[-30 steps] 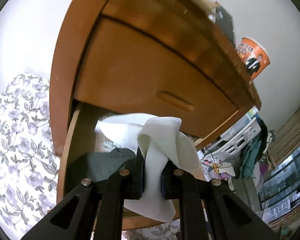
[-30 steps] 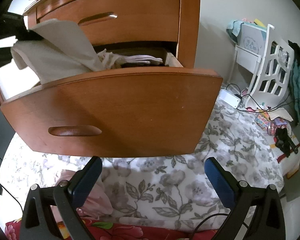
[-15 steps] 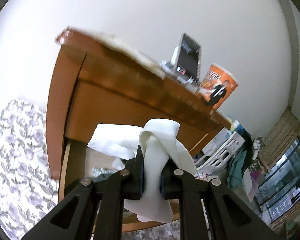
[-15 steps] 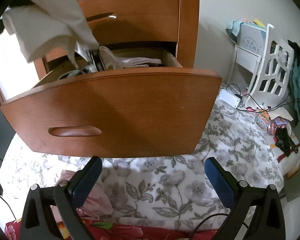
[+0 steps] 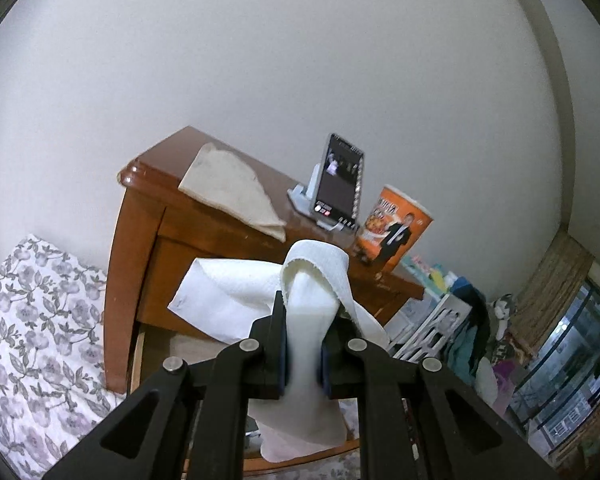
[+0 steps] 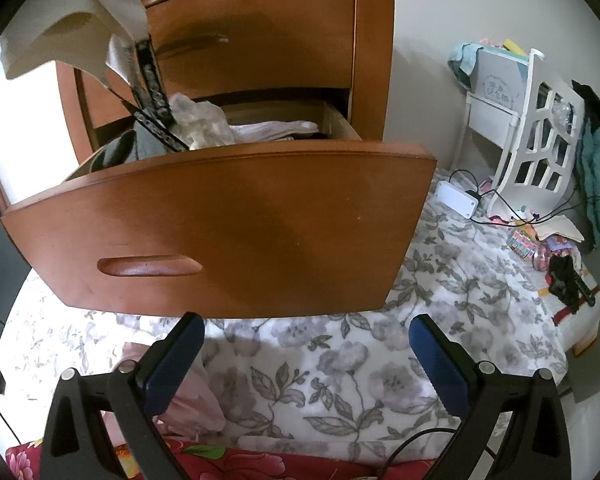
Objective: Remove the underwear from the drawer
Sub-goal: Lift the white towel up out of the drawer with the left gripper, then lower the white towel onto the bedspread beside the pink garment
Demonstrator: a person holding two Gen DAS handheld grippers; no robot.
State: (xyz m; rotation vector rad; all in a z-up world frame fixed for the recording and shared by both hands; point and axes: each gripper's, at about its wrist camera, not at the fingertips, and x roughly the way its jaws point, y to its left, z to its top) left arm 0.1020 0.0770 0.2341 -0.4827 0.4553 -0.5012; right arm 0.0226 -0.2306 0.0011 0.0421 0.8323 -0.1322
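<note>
White underwear (image 5: 304, 344) is pinched in my closed left hand-held gripper (image 5: 303, 354), above the drawer (image 6: 220, 216) so it clears; right hand-held gripper (image 6: 306, 354) waits open below the drawer front.

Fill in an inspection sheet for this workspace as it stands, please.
Surface: floral bedding under the open drawer.
Job's things: white underwear lifted above the drawer; more clothes inside it, a dark band trailing up.
Clutter: cloth, phone and orange cup on the dresser top.
Grippers: left gripper shut on the underwear; right gripper open, empty.
Cables: black cables by the white box.
Surroundings: white rack, hanging clothes, window.
</note>
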